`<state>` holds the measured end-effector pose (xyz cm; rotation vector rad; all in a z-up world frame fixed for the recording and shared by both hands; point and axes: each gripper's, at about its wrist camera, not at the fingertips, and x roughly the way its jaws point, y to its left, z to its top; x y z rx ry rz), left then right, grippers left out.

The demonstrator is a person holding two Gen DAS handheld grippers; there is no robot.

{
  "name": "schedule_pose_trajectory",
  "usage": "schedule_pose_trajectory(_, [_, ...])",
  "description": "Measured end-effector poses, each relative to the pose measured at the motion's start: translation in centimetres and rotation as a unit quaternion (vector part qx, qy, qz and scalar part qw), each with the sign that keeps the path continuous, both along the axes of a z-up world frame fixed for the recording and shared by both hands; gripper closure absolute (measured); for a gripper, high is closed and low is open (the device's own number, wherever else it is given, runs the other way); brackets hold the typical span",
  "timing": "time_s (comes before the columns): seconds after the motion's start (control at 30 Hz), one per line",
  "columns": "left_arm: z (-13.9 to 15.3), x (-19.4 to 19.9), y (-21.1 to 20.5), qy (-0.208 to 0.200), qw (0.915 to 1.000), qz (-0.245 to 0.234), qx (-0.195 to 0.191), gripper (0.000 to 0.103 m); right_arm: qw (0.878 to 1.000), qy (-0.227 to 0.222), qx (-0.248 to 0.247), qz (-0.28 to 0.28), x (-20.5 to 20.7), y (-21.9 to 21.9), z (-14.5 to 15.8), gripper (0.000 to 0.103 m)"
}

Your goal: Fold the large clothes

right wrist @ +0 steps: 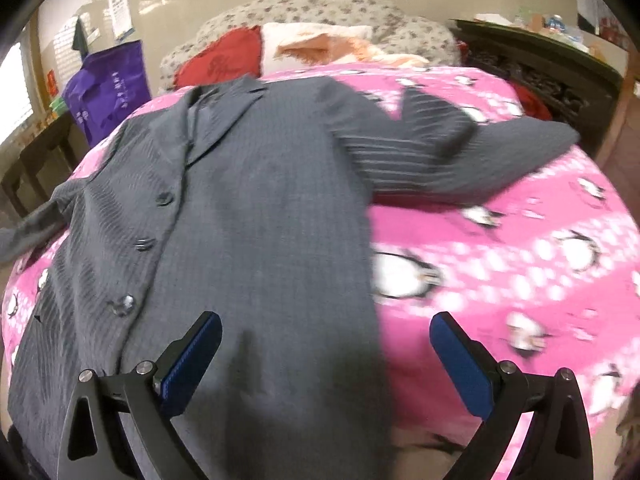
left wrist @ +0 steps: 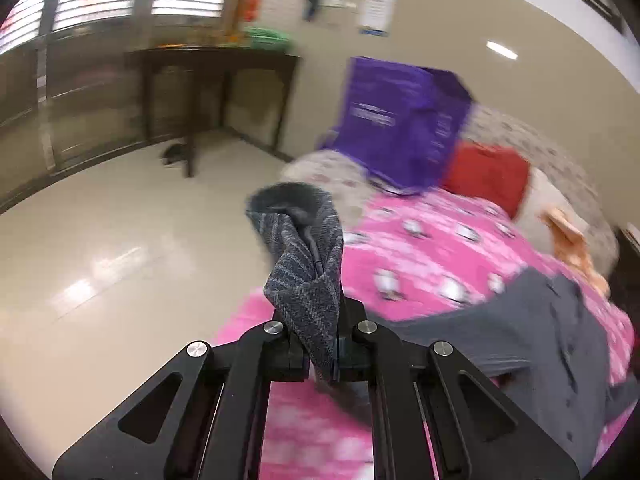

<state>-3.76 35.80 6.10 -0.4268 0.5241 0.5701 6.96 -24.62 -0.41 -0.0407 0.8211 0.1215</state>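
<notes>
Folding looks barely begun. At lower centre of the left wrist view, the left hand-held gripper (left wrist: 320,354) is clenched on one sleeve (left wrist: 306,276) of the single grey jacket (right wrist: 248,216), lifted over the pink bed (right wrist: 520,248). Three buttons show. The right hand-held gripper (right wrist: 326,364) hovers released above the hem; body and other sleeve remain unfolded.

A grey pinstriped suit jacket (right wrist: 256,208) lies face-up on the bed, buttoned down the front, lapels toward the pillows. One sleeve (right wrist: 460,160) stretches flat sideways; the other sleeve's cuff (left wrist: 308,264) is lifted, bunched upright.
</notes>
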Motion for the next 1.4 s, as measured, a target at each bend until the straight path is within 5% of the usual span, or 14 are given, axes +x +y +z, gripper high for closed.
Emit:
schedule_pose_trajectory(0.2, [1.4, 8.2, -9.4, -0.012, 0.9934, -0.114, 0.011, 0.097, 0.997, -0.005, -0.044, -0.066, -1.5, -7.3, 0.3, 0.000])
schedule_pose_trajectory(0.33, [2.3, 14.9, -17.3, -0.017, 0.9803, -0.197, -0.001, 0.097, 0.991, -0.005, -0.075, -0.112, -2.2, -10.8, -0.8, 0.000])
schedule_pose_trajectory(0.6, [1.0, 24.0, -35.2, 0.008, 0.9351, -0.354, -0.011, 0.097, 0.988, -0.005, -0.098, -0.116, -3.5, -11.9, -3.1, 0.000])
schedule_pose_trajectory(0.87, [-4.7, 26.7, -47.4, 0.070, 0.8887, -0.453, -0.020, 0.097, 0.990, -0.015, -0.070, -0.118, -4.3, -13.9, -4.4, 0.000])
schedule_pose_trajectory(0.97, [-6.7, 26.9, -49.5, 0.096, 0.8734, -0.477, -0.028, 0.096, 0.992, -0.015, -0.037, -0.121, -4.6, -14.7, -4.8, 0.000])
schedule_pose_trajectory(1.07, [-8.0, 26.5, -50.0, 0.113, 0.8686, -0.481, -0.032, 0.093, 0.992, -0.018, -0.030, -0.123, -4.6, -14.8, -4.8, 0.000])
schedule_pose_trajectory(1.2, [-8.1, 25.5, -48.7, 0.114, 0.8579, -0.494, -0.083, 0.053, 0.992, -0.018, -0.031, -0.123, -4.6, -14.7, -4.9, 0.000])
schedule_pose_trajectory(1.3, [-6.9, 23.8, -47.6, 0.100, 0.8525, -0.505, -0.088, 0.053, 0.991, -0.016, -0.031, -0.126, -4.6, -14.6, -4.8, 0.000])
schedule_pose_trajectory(1.4, [-4.7, 21.7, -44.8, 0.071, 0.8562, -0.506, -0.079, 0.053, 0.991, -0.007, -0.030, -0.132, -4.5, -14.5, -4.7, 0.000])
